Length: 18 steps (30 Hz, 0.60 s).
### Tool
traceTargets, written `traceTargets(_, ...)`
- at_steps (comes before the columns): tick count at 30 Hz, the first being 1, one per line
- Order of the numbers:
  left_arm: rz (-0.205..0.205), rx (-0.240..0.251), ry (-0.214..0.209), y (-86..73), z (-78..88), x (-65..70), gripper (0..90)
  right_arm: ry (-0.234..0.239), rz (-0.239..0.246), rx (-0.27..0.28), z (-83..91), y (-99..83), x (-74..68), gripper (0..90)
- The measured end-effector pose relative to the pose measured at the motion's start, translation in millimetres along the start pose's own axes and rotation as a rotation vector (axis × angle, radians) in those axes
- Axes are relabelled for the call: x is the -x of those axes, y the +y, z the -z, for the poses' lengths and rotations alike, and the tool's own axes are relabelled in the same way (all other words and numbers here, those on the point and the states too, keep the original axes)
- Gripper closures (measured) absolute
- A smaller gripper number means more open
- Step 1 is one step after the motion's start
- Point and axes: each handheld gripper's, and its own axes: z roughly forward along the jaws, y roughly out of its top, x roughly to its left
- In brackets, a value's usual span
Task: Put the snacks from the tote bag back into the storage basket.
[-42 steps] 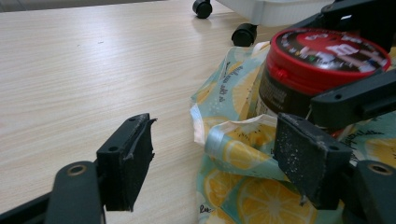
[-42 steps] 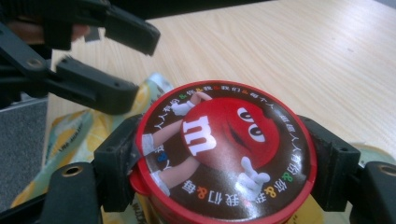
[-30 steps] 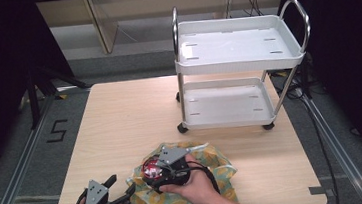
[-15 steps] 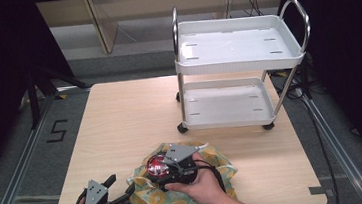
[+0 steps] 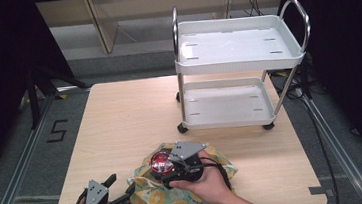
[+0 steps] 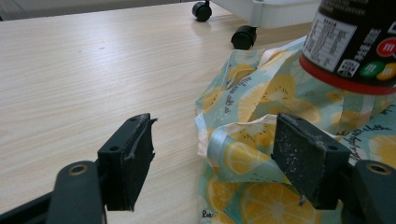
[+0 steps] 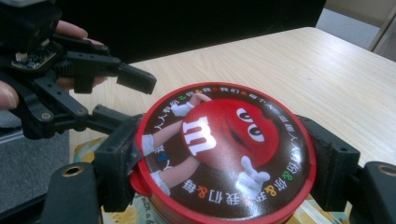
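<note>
A round canister [image 7: 224, 140] with a red M&M's lid sits between the jaws of my right gripper [image 7: 226, 158], which is shut on its sides. In the high view the canister [image 5: 159, 162] hangs just above a lemon-print fabric bag [image 5: 153, 200] at the table's front centre, held by my right gripper [image 5: 164, 171]. My left gripper [image 5: 121, 184] stands open at the bag's left edge. In the left gripper view a rolled hem of the bag [image 6: 252, 98] lies between the spread jaws of my left gripper [image 6: 215, 154], close to the right one. The canister's dark body [image 6: 355, 42] shows above the bag.
A white two-shelf cart [image 5: 234, 51] on castors stands on the wooden table [image 5: 130, 117] at the back right, both shelves bare. The left gripper view shows its castors [image 6: 243, 36] just beyond the bag. Dark floor and rails surround the table.
My right gripper has shifted slightly right and up with the canister over the bag. The left gripper has barely moved.
</note>
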Motion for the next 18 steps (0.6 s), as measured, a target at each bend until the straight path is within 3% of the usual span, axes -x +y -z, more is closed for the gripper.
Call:
traceTargets(15,-0.025,0.006,0.003,2.0,1.6,-0.2,28.3,0.002,-0.022,0.004,7.4,2.3,5.3,26.4)
traceTargets(16,-0.026,0.006,0.004,2.1,1.7,-0.3,28.3,-0.012,-0.003,0.014,8.0,3.0,6.9,26.4)
traceTargets(18,-0.026,0.005,0.007,2.5,1.9,-0.3,28.3,-0.008,-0.027,0.011,9.9,3.9,6.7,26.4)
